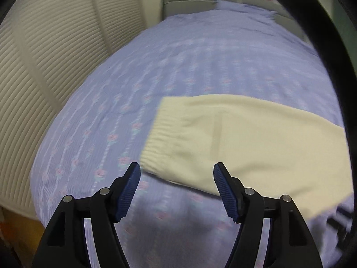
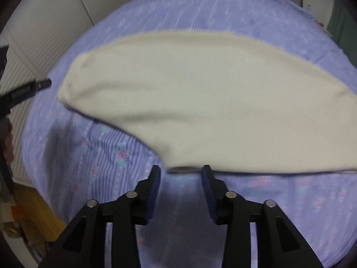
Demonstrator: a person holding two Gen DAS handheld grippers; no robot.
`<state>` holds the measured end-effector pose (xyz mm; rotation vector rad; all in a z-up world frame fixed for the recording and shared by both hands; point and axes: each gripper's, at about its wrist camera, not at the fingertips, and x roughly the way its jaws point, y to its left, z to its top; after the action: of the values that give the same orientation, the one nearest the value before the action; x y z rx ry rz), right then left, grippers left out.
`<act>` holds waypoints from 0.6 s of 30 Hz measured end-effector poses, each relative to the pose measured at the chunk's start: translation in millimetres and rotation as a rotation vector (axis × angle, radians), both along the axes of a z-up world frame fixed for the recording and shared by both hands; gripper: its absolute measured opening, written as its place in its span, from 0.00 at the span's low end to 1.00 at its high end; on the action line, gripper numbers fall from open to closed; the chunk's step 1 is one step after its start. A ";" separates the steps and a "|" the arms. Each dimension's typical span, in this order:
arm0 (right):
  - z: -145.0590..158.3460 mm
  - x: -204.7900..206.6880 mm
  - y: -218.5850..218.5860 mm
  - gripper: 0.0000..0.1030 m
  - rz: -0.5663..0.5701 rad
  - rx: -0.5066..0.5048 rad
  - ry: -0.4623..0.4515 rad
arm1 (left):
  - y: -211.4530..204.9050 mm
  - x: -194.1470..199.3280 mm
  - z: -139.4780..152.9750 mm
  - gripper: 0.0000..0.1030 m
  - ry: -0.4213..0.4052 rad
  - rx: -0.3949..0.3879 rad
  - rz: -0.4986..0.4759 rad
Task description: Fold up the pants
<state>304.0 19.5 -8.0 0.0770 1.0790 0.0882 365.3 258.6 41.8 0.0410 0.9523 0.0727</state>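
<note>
Cream pants [image 1: 241,138] lie flat on a lilac flowered bedspread [image 1: 156,71], folded lengthwise. The elastic waistband [image 1: 160,134] faces left in the left wrist view. My left gripper [image 1: 177,174] is open and empty, just above the bed by the waistband's near corner. In the right wrist view the pants [image 2: 200,102] stretch across the bedspread [image 2: 100,163]. My right gripper [image 2: 181,174] is open and empty, at the near edge of the pants. The left gripper's tip [image 2: 29,89] shows at the far left.
A ribbed cream wall or shutter [image 1: 44,67] runs along the bed's left side. A grey headboard or pillow [image 1: 189,2] lies at the far end. Wooden floor [image 2: 38,210] shows below the bed's left edge.
</note>
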 end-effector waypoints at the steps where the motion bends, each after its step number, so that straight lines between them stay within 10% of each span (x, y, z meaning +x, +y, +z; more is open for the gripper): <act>1: 14.9 -5.3 -14.1 0.53 -0.013 0.000 -0.036 | -7.3 -1.2 4.4 0.65 -0.003 0.001 -0.018; 18: 104.4 -46.3 -281.5 0.57 -0.298 -0.192 -0.247 | -281.0 -0.9 52.6 0.69 -0.152 -0.064 -0.435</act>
<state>257.7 -262.0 96.4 0.0517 0.8155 -0.2686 364.5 -22.4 94.4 0.1796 0.7758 -0.3521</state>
